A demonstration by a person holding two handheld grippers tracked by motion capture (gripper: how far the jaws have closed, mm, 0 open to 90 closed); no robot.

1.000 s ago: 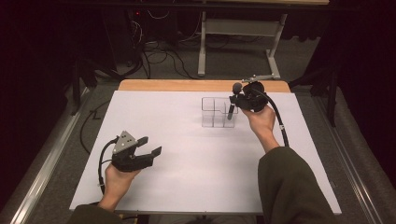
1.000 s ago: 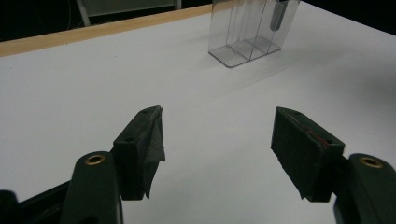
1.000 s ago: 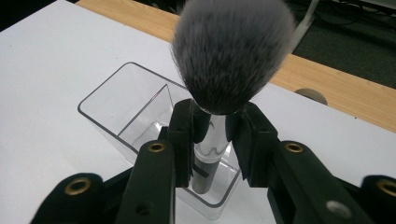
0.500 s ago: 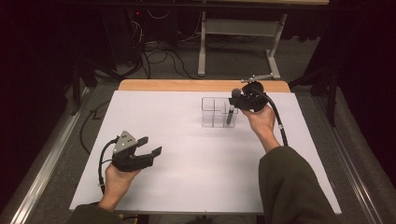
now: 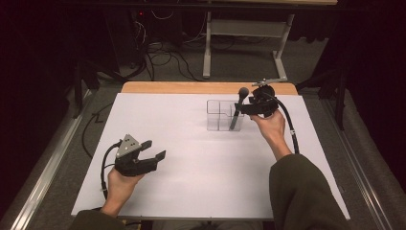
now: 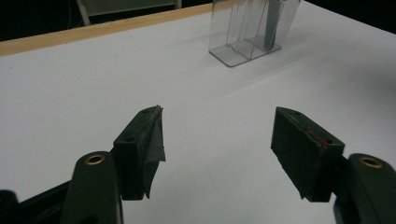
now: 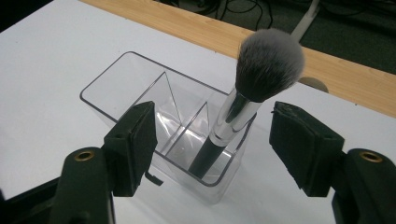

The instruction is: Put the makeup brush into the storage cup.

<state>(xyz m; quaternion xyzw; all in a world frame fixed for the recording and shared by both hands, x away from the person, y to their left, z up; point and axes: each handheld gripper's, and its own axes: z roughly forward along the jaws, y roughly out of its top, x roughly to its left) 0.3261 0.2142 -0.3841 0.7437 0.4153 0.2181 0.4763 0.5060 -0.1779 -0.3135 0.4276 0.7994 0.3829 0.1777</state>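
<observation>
At one o'clock, your clear plastic divided organiser (image 5: pixel 224 115) holds a tilted black-handled makeup brush (image 7: pixel 243 105); both your grippers gape wide, empty.

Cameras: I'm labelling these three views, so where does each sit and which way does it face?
High view: above the person's side, facing forward and down on the table; forearms, both hands.
Left gripper view: on the left gripper, facing the clear organizer; its open jaws.
Right gripper view: on the right gripper, above the makeup brush; its open jaws.
Shared: organizer, brush.

Left gripper (image 5: pixel 154 149) low with jaws apart, right gripper (image 5: pixel 242 108) farther forward, jaws apart
</observation>
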